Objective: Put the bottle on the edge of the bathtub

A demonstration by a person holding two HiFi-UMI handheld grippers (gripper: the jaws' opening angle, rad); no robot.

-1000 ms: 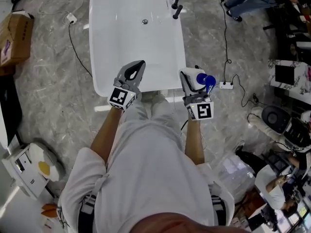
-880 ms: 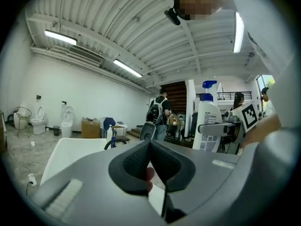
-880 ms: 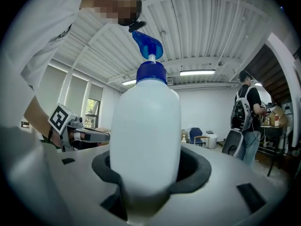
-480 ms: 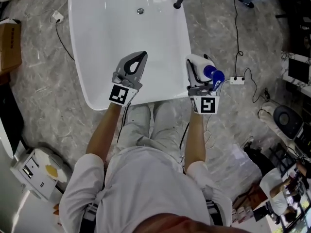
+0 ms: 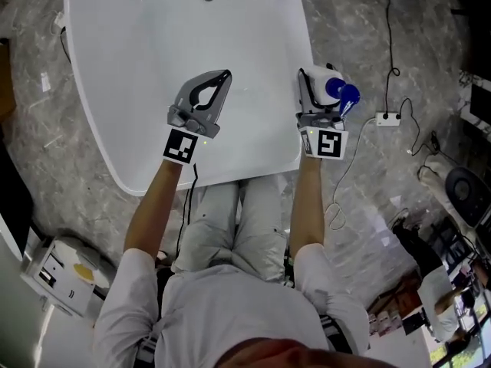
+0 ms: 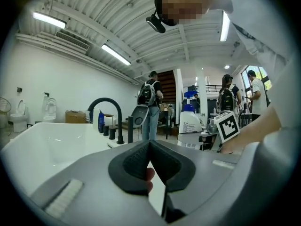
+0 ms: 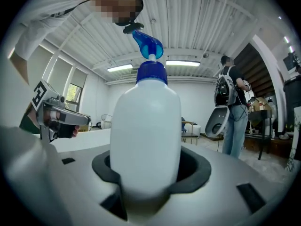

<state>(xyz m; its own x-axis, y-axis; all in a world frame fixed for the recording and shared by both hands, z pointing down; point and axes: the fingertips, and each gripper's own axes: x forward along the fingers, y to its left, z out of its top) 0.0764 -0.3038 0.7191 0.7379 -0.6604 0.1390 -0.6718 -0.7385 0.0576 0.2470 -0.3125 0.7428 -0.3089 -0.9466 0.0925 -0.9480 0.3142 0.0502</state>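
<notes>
While the right claw (image 5: 313,90) clamps a white spray bottle (image 7: 146,140) at the bathtub's right rim (image 5: 295,37), the left claw (image 5: 219,81) hangs shut, empty. Carrying step, seemingly; next, lower it squarely onto the rim, then release.

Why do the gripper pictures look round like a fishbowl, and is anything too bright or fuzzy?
Left gripper view: the wide lens bends the ceiling lights into curves and blackens the corners; the left gripper, so close, looks soft. Right gripper view: same bending; the near bottle looms huge and a bit fuzzy. Head view: sharper, but the white bathtub glares bright.
</notes>
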